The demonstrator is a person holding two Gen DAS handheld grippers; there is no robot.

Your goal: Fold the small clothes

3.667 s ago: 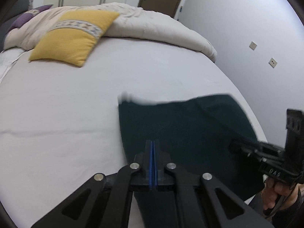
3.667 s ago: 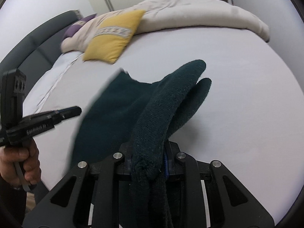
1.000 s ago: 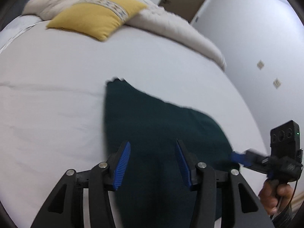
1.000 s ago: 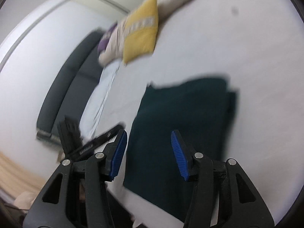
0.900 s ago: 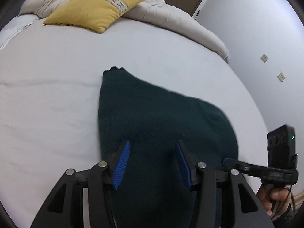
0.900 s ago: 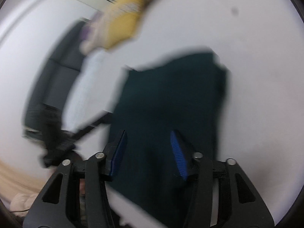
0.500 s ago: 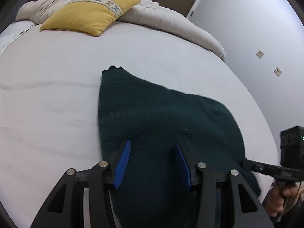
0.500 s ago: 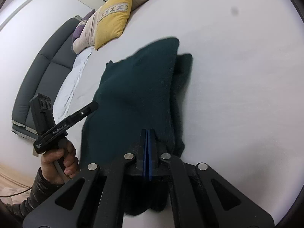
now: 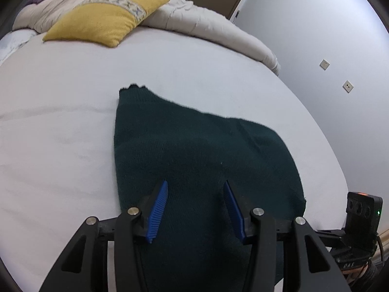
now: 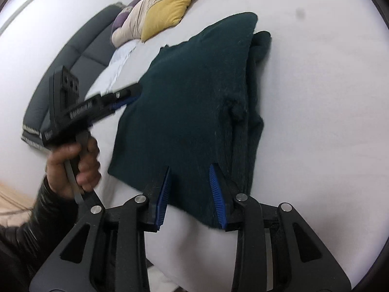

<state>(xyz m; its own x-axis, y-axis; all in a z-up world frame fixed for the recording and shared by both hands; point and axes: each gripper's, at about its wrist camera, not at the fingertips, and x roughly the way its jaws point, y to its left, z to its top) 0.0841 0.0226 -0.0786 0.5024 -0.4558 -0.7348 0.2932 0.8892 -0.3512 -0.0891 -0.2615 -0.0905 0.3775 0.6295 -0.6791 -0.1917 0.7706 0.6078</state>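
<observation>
i have one dark green knit garment [image 10: 194, 102] flat on the white bed [image 9: 60, 146], near the edge closest to me. it looks folded over once, since a second layer shows along its edge at about 3 o'clock in the right wrist view. i judge it lies flat so the next fold can start from a clean edge.

my right gripper [image 10: 192, 189] hangs over the near hem, its jaws having just been opening, and nothing is pinched between them. my left gripper [image 9: 195, 209] is spread over the cloth too, gripping nothing; the left hand [image 10: 73, 168] holds it at 9 o'clock.

count: one garment, two grippers, one yellow pillow [image 9: 104, 17] at 11 o'clock, one rumpled duvet [image 9: 214, 31] at 12.
</observation>
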